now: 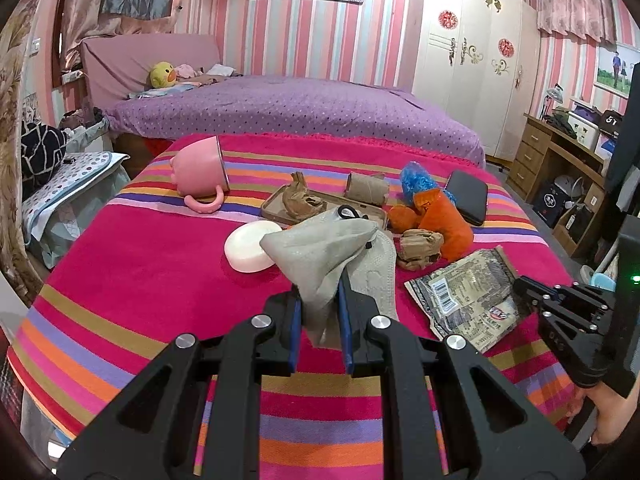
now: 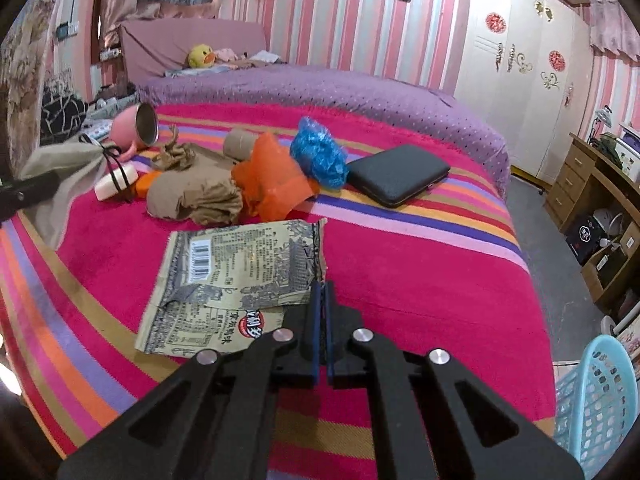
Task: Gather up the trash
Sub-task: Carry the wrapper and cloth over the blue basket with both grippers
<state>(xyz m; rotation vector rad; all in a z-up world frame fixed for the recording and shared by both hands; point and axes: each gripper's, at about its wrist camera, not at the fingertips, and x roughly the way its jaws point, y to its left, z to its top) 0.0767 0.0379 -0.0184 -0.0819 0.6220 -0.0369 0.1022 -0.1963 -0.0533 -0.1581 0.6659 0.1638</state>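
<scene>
My left gripper point(image 1: 319, 292) is shut on a grey face mask point(image 1: 324, 252) and holds it above the striped blanket; the mask also shows at the left of the right wrist view point(image 2: 64, 164). My right gripper point(image 2: 322, 286) is shut on the right edge of a torn printed snack wrapper point(image 2: 236, 284), which lies flat on the blanket and also shows in the left wrist view point(image 1: 464, 292). Behind it lie crumpled brown paper point(image 2: 200, 196), orange plastic point(image 2: 272, 180), a blue plastic wad point(image 2: 318, 154) and a cardboard tube point(image 2: 240, 142).
A pink cup point(image 1: 202, 170) lies on its side at the back left. A white soap bar point(image 1: 250, 246), a brown tray point(image 1: 276, 204) and a black case point(image 2: 398, 170) are on the blanket. A light blue basket point(image 2: 596, 404) stands on the floor at the right.
</scene>
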